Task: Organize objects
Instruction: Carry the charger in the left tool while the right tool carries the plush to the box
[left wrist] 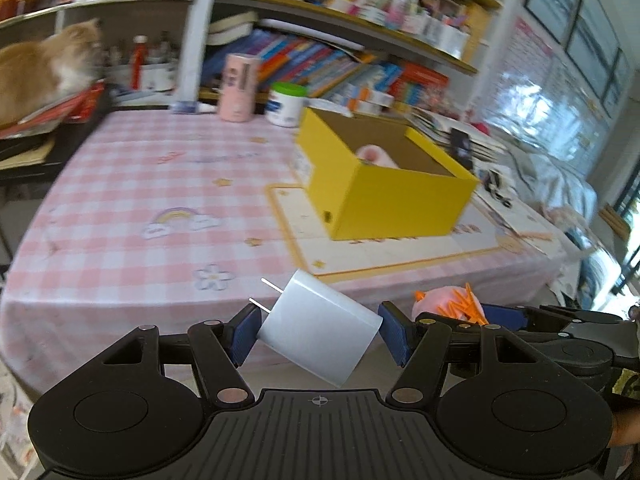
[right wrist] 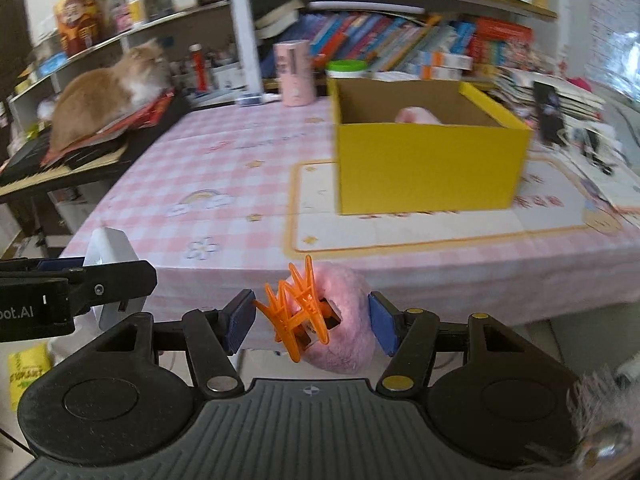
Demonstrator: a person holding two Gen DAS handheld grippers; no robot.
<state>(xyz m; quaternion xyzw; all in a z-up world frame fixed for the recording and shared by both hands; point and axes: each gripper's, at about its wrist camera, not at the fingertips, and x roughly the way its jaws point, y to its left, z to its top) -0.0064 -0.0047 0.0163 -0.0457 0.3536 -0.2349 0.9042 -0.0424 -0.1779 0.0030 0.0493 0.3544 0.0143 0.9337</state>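
Observation:
My left gripper (left wrist: 318,330) is shut on a white plug charger (left wrist: 320,328), its two metal prongs pointing up and left; the charger (right wrist: 108,256) also shows at the left edge of the right wrist view. My right gripper (right wrist: 312,320) is shut on a fluffy pink scrunchie (right wrist: 344,320) with an orange hair claw (right wrist: 298,312) clipped to it; both peek out as a pink and orange bundle (left wrist: 452,304) in the left wrist view. Both grippers hover off the near edge of the pink checked table (left wrist: 140,184). An open yellow box (left wrist: 384,184) (right wrist: 424,160) stands on a mat, with a pink item (right wrist: 416,115) inside.
An orange and white cat (right wrist: 108,96) (left wrist: 36,72) lies on red books on a side stand at the left. A pink cylinder (left wrist: 238,88) and a green-lidded jar (left wrist: 286,104) stand at the table's back edge. Crowded bookshelves (left wrist: 340,56) rise behind. Papers and cables clutter the table's right.

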